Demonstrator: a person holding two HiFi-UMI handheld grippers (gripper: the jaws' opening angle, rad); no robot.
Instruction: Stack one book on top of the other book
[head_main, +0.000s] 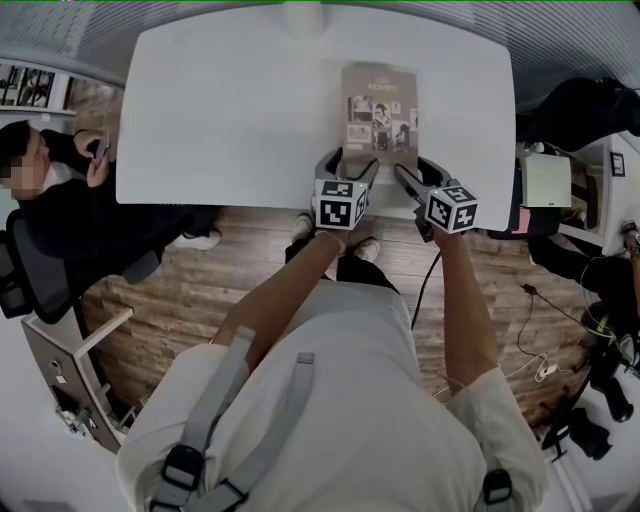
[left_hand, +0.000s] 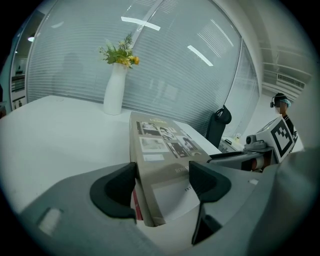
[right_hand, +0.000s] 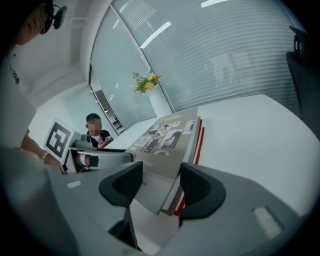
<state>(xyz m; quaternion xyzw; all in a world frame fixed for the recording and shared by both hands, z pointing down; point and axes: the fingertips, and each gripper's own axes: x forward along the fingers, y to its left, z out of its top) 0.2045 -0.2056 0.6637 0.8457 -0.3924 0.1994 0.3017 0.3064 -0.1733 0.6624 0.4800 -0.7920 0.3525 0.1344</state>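
A grey-brown picture book (head_main: 380, 105) lies lengthwise on the white table (head_main: 220, 110), on top of a red-edged book (right_hand: 202, 141) that shows only as a red sliver (left_hand: 134, 205) beneath it. My left gripper (head_main: 348, 166) is shut on the top book's near left corner (left_hand: 162, 185). My right gripper (head_main: 418, 176) is shut on its near right corner (right_hand: 160, 187). The cover's near end juts past the lower book between both pairs of jaws. Each gripper shows in the other's view, beside the book.
A white vase of flowers (left_hand: 116, 87) stands at the table's far side behind the books. A person (head_main: 50, 190) sits at the table's left end. A dark chair (left_hand: 218, 125) stands off its right side. The table's near edge (head_main: 220, 205) runs just under my grippers.
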